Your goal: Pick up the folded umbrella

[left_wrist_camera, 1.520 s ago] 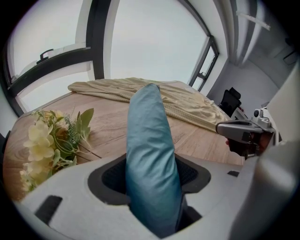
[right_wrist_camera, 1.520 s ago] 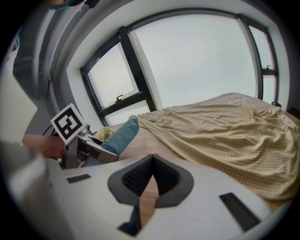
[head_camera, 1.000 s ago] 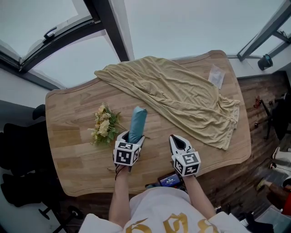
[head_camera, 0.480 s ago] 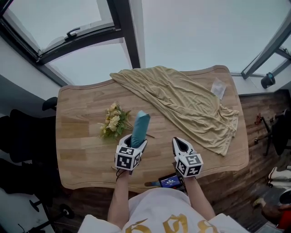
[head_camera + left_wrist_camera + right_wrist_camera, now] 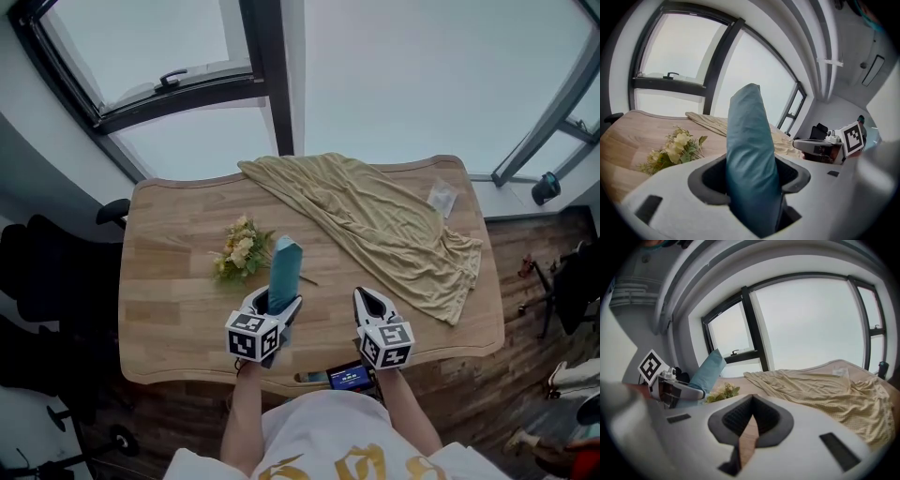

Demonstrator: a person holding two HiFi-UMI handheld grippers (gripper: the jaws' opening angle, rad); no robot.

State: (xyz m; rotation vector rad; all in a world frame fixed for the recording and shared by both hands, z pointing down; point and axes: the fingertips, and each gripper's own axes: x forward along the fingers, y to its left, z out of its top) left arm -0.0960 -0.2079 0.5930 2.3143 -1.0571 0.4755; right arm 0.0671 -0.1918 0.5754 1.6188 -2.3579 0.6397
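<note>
On the counter (image 5: 169, 281), the cloth (image 5: 375, 216) lies from 12 toward 3 o'clock, with the flower bunch (image 5: 239, 251) at 9. The folded umbrella (image 5: 283, 267) stands in the left claw (image 5: 274, 305) at 7, and the right claw (image 5: 368, 302) is at 5.

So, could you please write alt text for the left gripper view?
The left gripper is shut on a folded teal umbrella that sticks up between its jaws. Behind, a yellow flower bunch and beige cloth lie on the wooden table, under large windows.
</note>
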